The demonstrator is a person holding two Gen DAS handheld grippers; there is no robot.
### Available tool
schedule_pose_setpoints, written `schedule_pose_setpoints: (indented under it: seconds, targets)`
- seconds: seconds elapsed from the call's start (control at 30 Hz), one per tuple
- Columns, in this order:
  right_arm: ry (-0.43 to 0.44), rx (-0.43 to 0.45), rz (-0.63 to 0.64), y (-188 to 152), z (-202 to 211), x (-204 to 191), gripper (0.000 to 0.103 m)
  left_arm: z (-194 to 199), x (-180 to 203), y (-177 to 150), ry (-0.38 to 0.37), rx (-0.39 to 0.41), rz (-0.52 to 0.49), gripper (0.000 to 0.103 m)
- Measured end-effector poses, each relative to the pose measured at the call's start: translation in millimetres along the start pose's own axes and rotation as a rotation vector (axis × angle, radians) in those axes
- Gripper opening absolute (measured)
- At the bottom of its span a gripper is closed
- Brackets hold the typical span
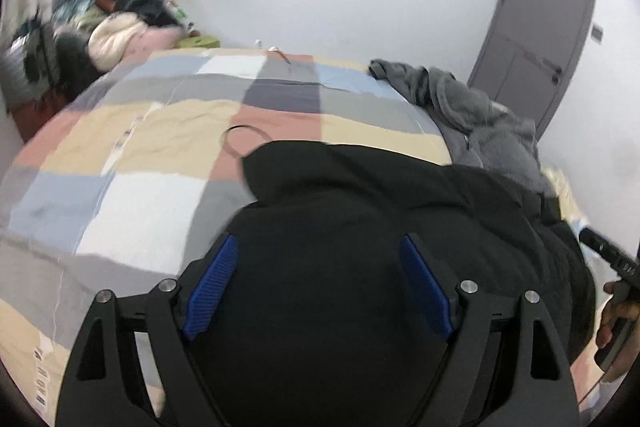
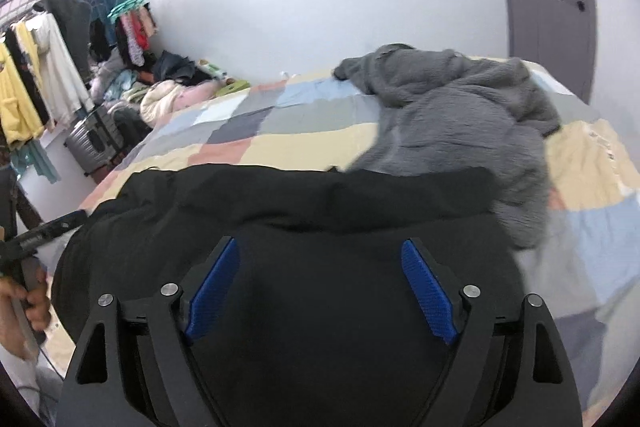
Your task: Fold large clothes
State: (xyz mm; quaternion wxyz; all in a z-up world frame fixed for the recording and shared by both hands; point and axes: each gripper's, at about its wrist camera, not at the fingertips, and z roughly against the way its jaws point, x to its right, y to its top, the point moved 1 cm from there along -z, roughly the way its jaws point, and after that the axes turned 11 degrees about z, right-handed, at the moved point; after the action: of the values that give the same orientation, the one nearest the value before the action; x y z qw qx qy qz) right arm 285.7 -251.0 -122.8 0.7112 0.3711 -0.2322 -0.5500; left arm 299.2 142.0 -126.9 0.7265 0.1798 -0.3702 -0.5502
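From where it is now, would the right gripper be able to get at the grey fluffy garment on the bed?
Probably yes. The right gripper is open and holds nothing, and the grey fluffy garment lies uncovered just beyond the black garment, with nothing between.

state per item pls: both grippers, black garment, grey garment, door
left gripper: open, over the black garment, nothing gripped
right gripper: open, over the black garment, nothing gripped
black garment: lying on the bed, fold unclear
grey fleece garment: crumpled, unfolded, beside the black one
door: closed
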Motion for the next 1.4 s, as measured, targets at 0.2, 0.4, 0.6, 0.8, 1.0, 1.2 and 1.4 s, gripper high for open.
schedule_pose_setpoints:
  seconds: [0.2, 0.4, 0.6, 0.8, 1.0, 1.2, 1.4]
  targets:
    - [-0.013, -0.047, -0.177, -22.5, 0.1, 61.2, 0.092, -13.4, -61.0, -1.6, -0.021, -0.072, 0.158, 0.086]
    - [-0.037, -0.124, -0.265, -43.7, -23.4, 97.4, 0.103, -44.0, -78.3, -1.8, -0.158, -0.19, 0.294, 0.086]
    - [0.156, -0.172, -0.435, -65.2, -55.0, 120.1, 0.103, -66.1, -75.0, -6.4, -0.24, -0.261, 0.342, 0.086]
    - [0.266, -0.124, -0.328, -49.4, -55.6, 87.5, 0.103, -77.9, -67.2, -9.9, -0.27, -0.274, 0.347, 0.085]
    - [0.183, -0.069, -0.143, -27.6, -43.2, 50.0, 0.064, -66.4, -52.7, -8.2, -0.25, -0.222, 0.269, 0.053]
    - [0.004, 0.007, -0.002, 0.7, -17.1, 19.1, 0.013, -36.5, -32.6, 3.2, -0.144, -0.077, 0.145, 0.007]
    - [-0.088, 0.14, 0.05, 37.4, 0.8, 7.9, 0.009, 9.5, -12.2, 34.9, -0.157, 0.08, 0.108, 0.005]
